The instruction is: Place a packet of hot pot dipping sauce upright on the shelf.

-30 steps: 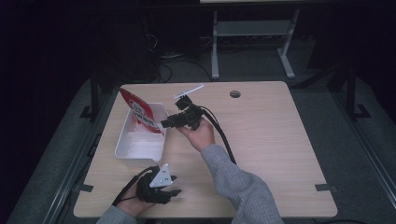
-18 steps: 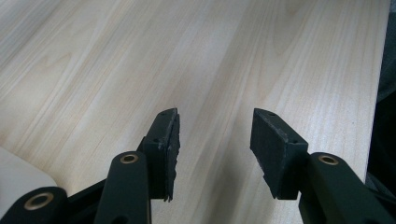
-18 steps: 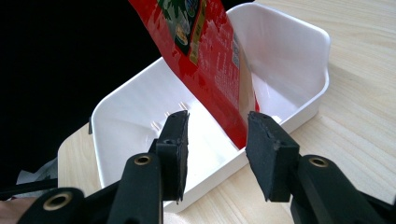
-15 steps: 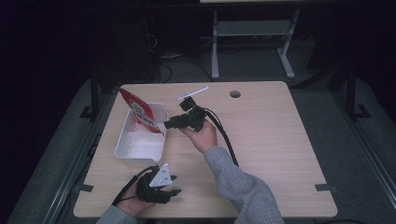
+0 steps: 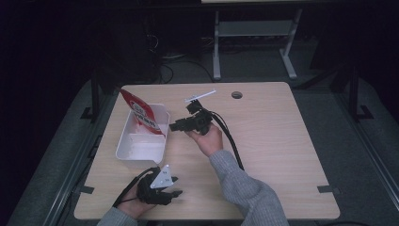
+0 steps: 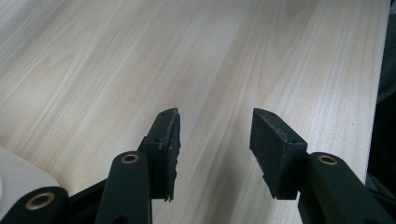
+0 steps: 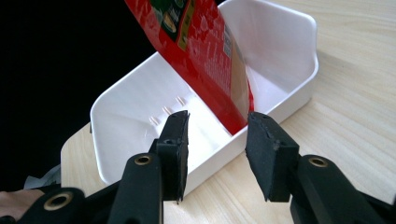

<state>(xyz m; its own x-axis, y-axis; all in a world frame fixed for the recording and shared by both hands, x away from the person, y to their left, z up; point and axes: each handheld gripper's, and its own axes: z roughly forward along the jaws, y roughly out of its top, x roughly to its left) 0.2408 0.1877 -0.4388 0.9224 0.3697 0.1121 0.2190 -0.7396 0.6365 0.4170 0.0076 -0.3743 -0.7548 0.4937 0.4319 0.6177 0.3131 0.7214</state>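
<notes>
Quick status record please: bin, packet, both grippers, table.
bin: white bin on the table's left part, open top
packet: red packet stands tilted inside the bin, top leaning out over the far-left rim, lower corner near the rim that faces the right gripper
right gripper: right gripper open, jaws level, aimed at the bin's rim, the packet's lower corner just beyond them; nothing held
left gripper: left gripper open, near the table's front edge, over bare wood; nothing held
table: wooden table, round hole near its far edge

left tongs [image 5: 175, 192]: jaws apart, low, near the person | right tongs [image 5: 172, 126]: jaws apart, seemingly level, arm outstretched
</notes>
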